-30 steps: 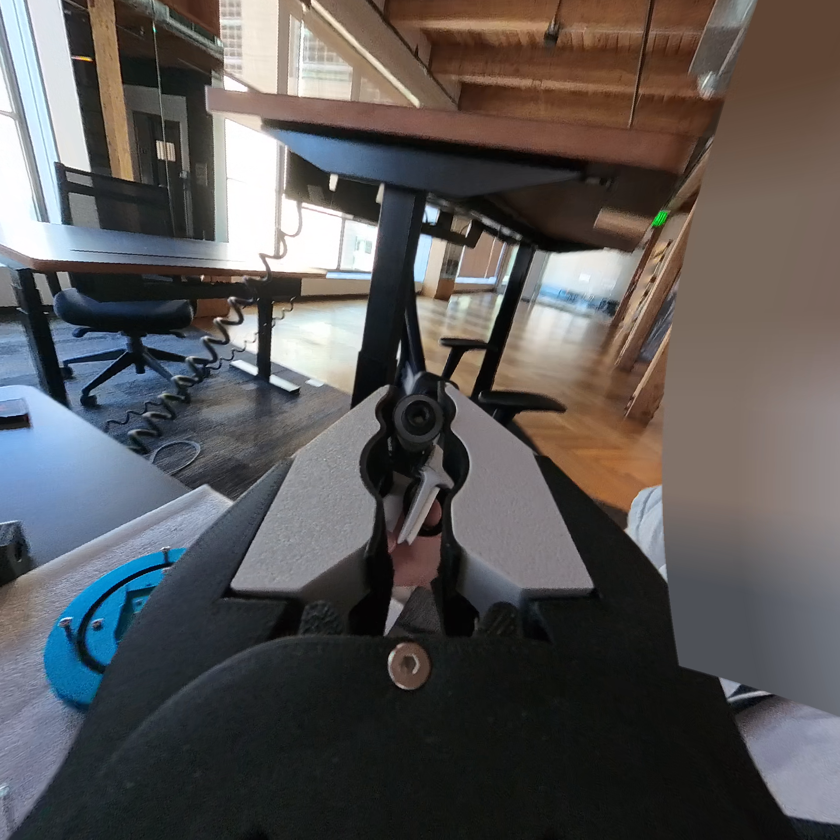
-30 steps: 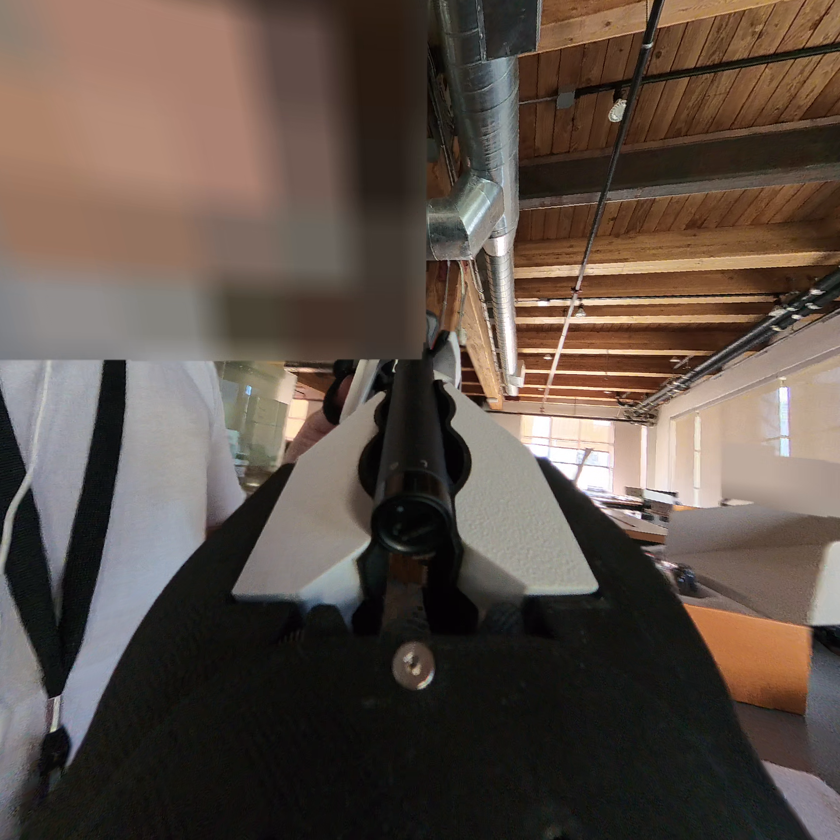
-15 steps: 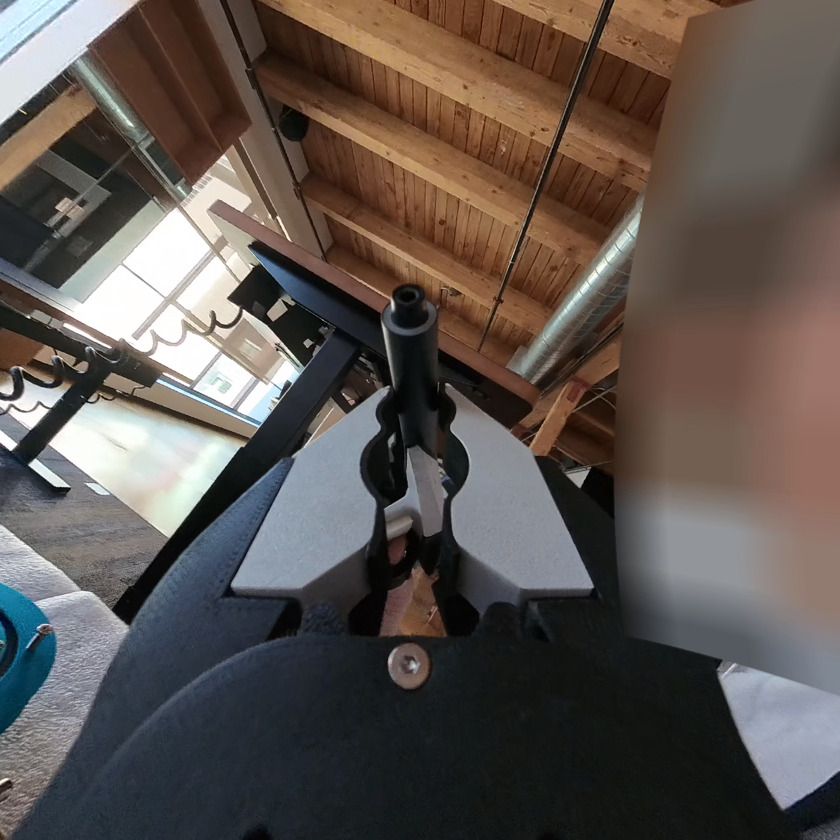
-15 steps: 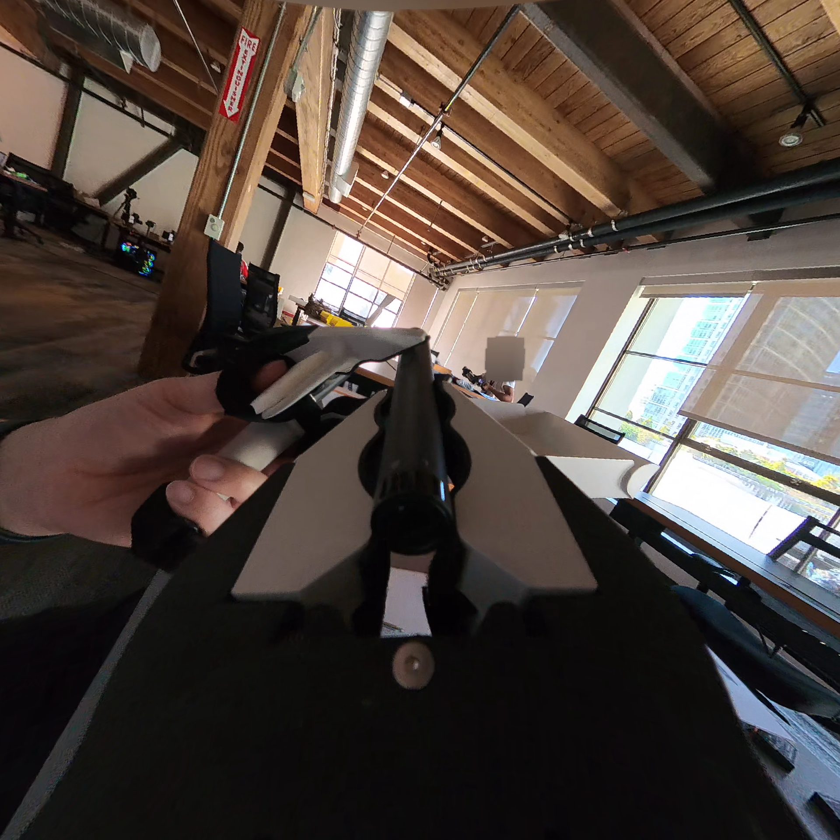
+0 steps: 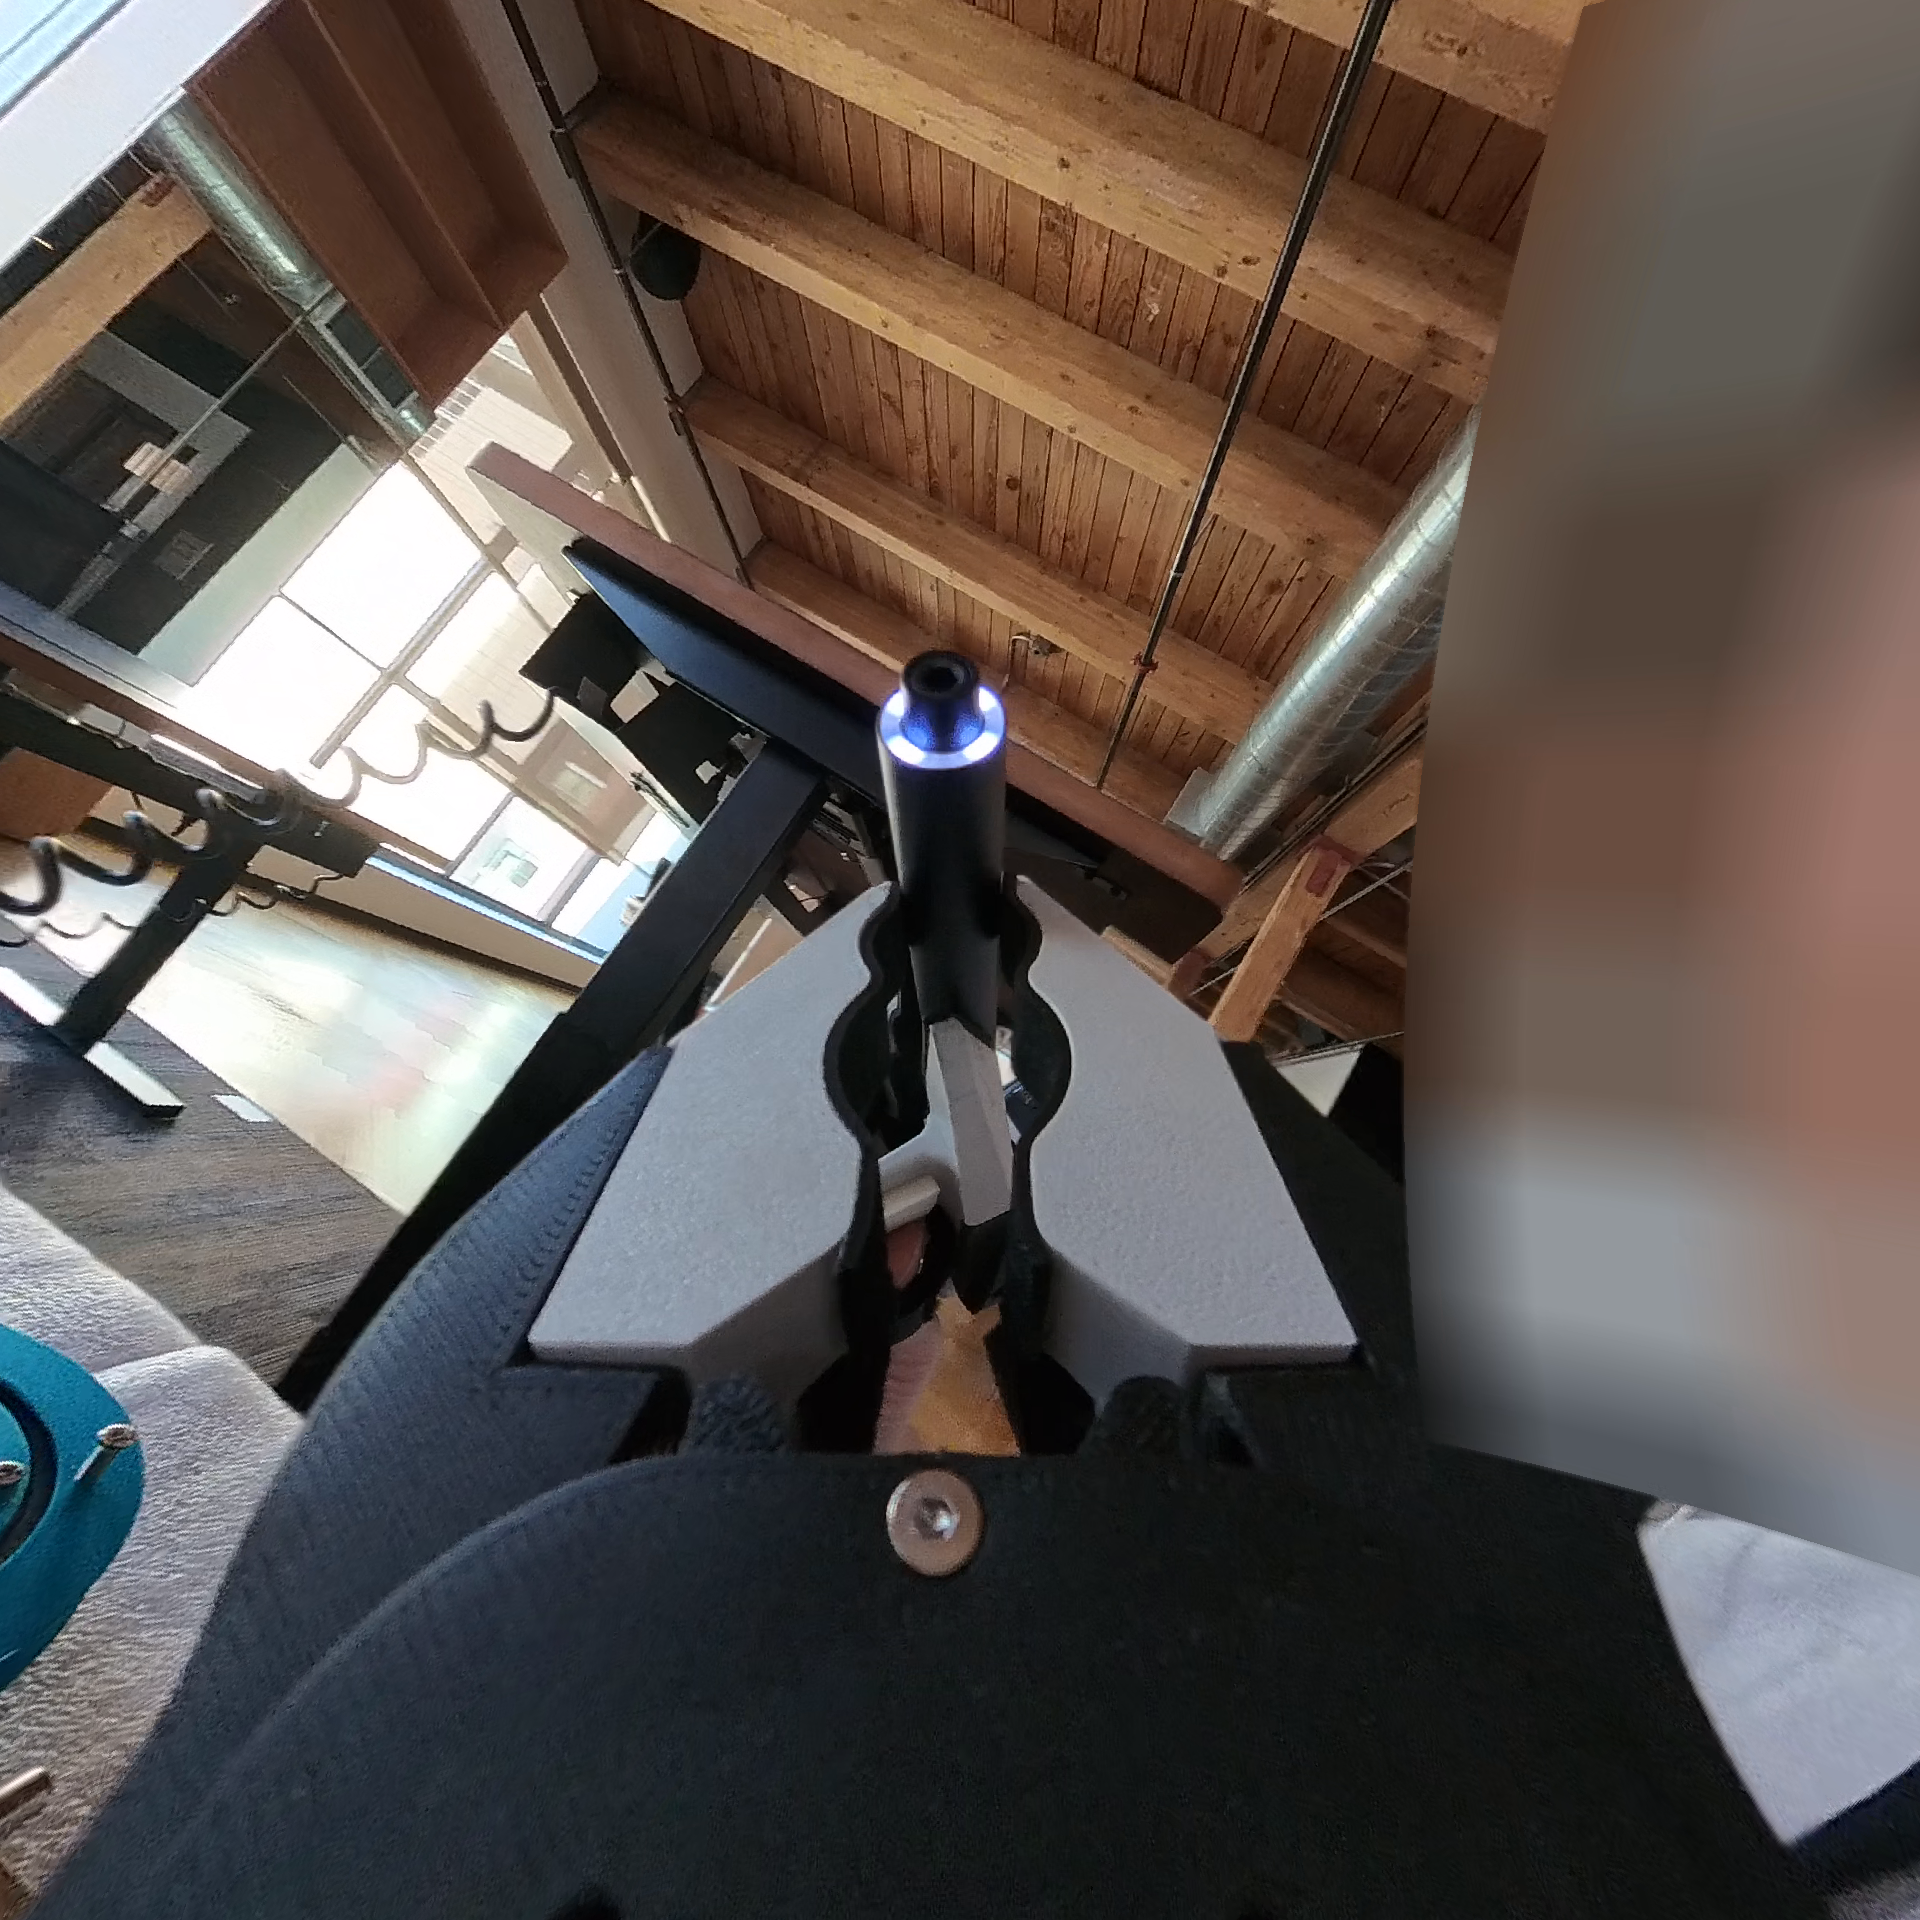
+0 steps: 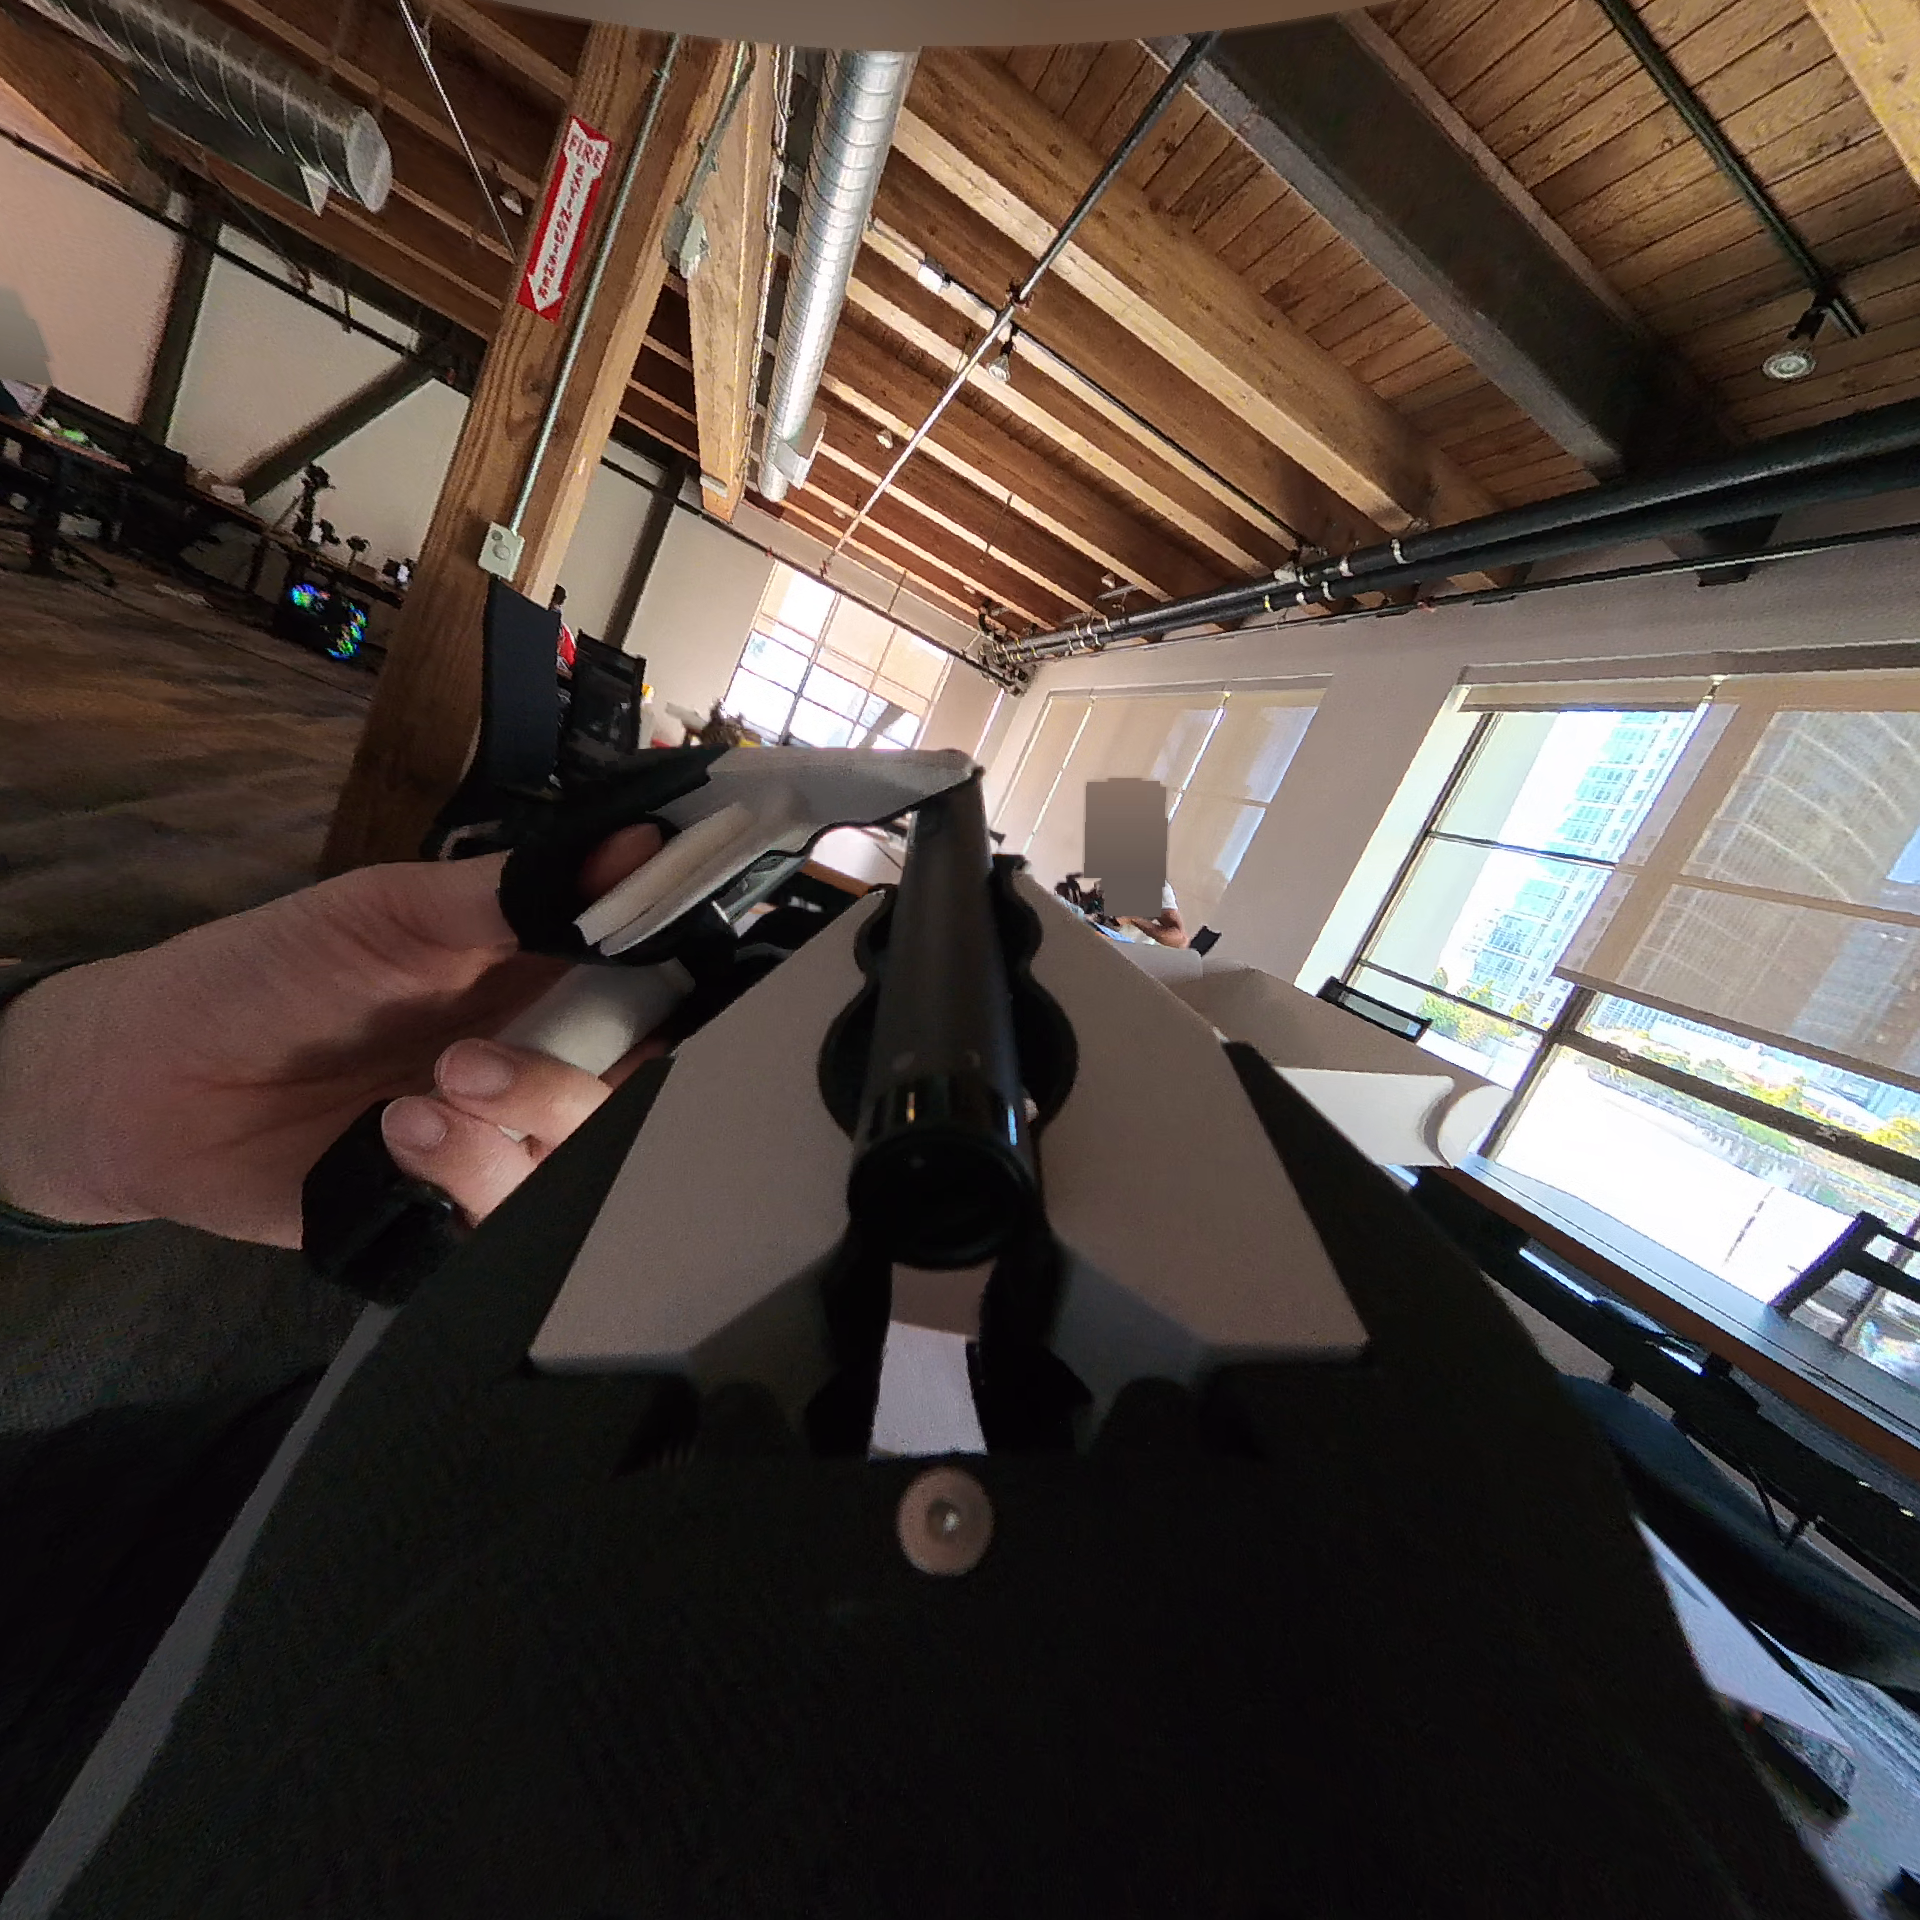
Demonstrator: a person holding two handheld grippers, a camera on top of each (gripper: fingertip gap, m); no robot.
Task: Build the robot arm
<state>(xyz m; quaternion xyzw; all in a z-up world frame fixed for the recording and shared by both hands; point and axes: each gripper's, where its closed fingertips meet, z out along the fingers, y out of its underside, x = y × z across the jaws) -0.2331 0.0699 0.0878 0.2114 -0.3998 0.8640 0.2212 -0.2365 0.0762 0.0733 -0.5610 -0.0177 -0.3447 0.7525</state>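
Note:
A black cylindrical tool (image 5: 940,800) stands up between the fingertips of my left gripper (image 5: 948,914), which is shut on it. A ring at the tool's tip (image 5: 940,727) glows white-blue. Through the gap below I see a white finger (image 5: 971,1122) of the other gripper. In the right wrist view the same tool (image 6: 940,1039) lies along the jaws of my right gripper (image 6: 940,904), shut on it, butt end toward the camera. The left gripper (image 6: 790,800), held by a hand (image 6: 260,1039), grips the tool's far end.
A blue round part with screws (image 5: 52,1475) lies on a grey mat at the lower left. A raised desk (image 5: 727,623) stands behind the tool. A wooden post (image 6: 499,520) is at left, desks (image 6: 1714,1351) by the windows at right, and a seated person (image 6: 1132,914) far off. Left and right tips are no more than a few centimetres apart.
Both grippers have tilted upward with the tool, which pointed at the left camera one second ago and now points toward the ceiling. The ring at its tip has lit up.

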